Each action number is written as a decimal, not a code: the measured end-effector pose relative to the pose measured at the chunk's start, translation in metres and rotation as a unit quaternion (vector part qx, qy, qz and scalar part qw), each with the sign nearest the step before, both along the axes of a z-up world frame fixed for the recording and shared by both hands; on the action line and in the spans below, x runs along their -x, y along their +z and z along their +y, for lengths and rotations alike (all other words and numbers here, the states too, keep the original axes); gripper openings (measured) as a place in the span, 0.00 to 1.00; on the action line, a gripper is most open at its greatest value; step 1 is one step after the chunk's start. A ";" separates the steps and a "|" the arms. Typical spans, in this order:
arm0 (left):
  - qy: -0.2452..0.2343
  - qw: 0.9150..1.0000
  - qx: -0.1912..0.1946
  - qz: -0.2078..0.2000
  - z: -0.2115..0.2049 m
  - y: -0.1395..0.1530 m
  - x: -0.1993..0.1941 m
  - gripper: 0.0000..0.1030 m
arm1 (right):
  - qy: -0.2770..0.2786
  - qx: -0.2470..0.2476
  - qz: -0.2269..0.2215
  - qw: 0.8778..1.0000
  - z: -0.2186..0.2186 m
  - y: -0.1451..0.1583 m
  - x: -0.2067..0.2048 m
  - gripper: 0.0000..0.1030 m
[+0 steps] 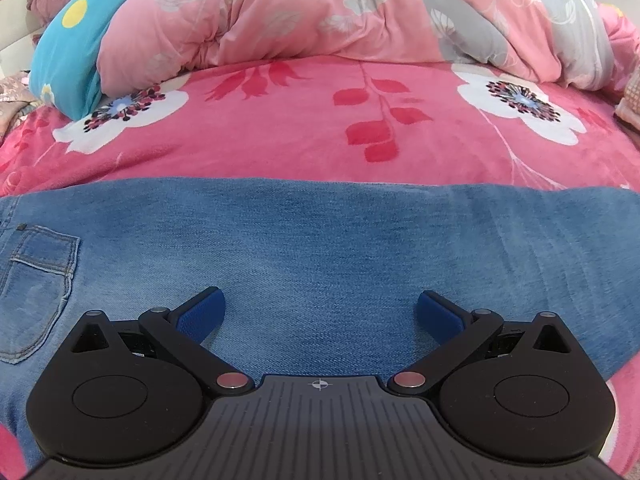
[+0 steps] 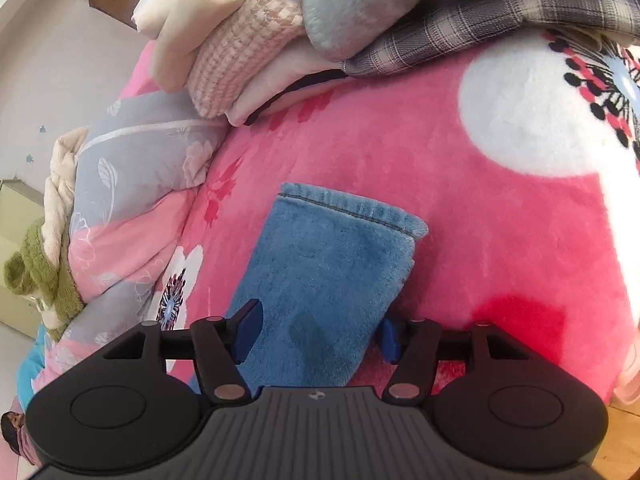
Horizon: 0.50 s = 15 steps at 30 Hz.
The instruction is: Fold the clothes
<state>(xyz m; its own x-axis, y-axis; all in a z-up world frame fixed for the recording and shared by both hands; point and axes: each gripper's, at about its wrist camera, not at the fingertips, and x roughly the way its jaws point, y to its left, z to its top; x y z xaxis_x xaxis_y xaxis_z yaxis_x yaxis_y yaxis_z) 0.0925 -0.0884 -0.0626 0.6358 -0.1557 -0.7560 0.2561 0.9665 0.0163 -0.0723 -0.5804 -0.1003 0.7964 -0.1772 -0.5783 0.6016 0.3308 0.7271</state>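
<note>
Blue jeans (image 1: 320, 240) lie flat across the pink flowered blanket (image 1: 320, 120), with a back pocket (image 1: 36, 280) at the left. My left gripper (image 1: 320, 308) hovers just over the denim, its jaws spread wide with nothing between them. In the right wrist view one trouser leg end (image 2: 328, 280) shows its blue fleecy lining, the stitched hem (image 2: 352, 208) at the far end. My right gripper (image 2: 320, 336) straddles this leg, one blue pad (image 2: 248, 332) at each edge. The cloth lies unbunched between them, so the jaws look open.
A bunched pink and grey quilt (image 1: 320, 12) and a blue pillow (image 1: 72, 52) sit behind the jeans. A stack of folded clothes (image 2: 320, 20) rests on the blanket beyond the trouser leg. The quilt (image 2: 132, 200) with a green plush toy (image 2: 36, 276) lies left of the leg.
</note>
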 end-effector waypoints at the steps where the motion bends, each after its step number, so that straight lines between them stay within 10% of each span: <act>1: 0.000 1.000 0.000 0.000 0.000 0.000 0.000 1.00 | 0.000 0.000 -0.001 1.000 -0.001 0.000 -0.001 0.61; 15: 0.005 1.000 -0.004 0.000 -0.002 0.000 0.001 1.00 | 0.002 0.034 -0.002 0.999 0.004 0.000 -0.006 0.63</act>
